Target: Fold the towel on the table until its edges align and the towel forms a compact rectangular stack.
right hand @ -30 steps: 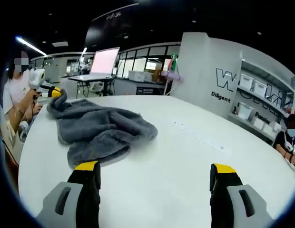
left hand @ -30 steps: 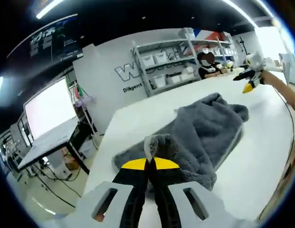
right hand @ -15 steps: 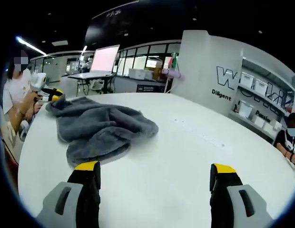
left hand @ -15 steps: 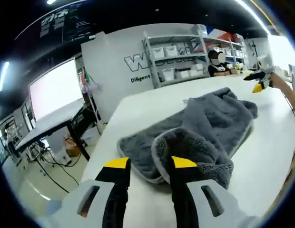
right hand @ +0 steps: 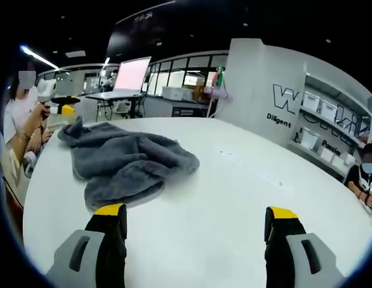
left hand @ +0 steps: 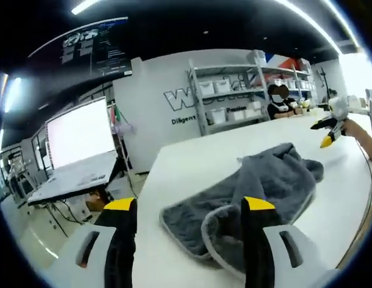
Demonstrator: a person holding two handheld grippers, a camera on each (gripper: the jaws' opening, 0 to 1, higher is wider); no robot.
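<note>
Currently both tools, left [left hand: 189, 207] and right [right hand: 195, 211], gape empty; the towel [right hand: 129, 165] lies rumpled on the surface [right hand: 234, 192]. Best flattened before folding.

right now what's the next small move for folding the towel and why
Probably bring the left hand-held gripper down onto the towel's near hem and close on it: the jaws stand open with nothing held, and the towel lies bunched with uneven edges on the table.
</note>
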